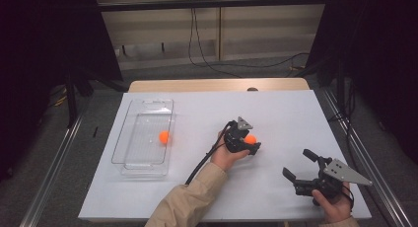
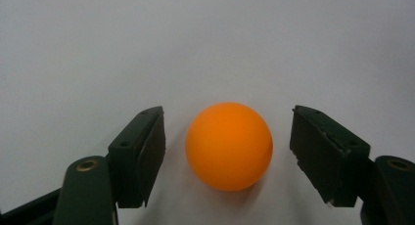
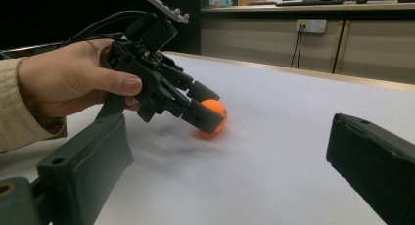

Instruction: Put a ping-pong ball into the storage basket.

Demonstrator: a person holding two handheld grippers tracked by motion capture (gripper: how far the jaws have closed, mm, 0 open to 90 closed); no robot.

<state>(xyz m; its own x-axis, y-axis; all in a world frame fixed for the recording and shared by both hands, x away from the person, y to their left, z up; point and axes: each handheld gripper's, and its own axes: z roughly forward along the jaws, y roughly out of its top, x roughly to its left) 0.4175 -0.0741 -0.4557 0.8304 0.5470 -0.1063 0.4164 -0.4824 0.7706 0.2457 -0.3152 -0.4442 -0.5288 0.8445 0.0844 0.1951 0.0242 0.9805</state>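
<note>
White counter (image 1: 296,113) on a grey floor, dark curtains at both sides. At left, a clear tray (image 1: 143,138) holds one orange ball (image 1: 163,136). Mid-counter, the left tool (image 1: 249,144) angles down, jaws straddling a second ball (image 2: 228,146) (round, no long axis) resting on the counter; small gaps show, apparently untouched. Right tool (image 1: 299,165) lies near level, jaws wide apart.

A white desk (image 1: 276,113) with a strip of bare wood along its far edge carries a clear plastic tray (image 1: 129,138) at about nine o'clock and an orange ball (image 1: 250,138) resting on the surface just right of centre, well apart from the tray.
</note>
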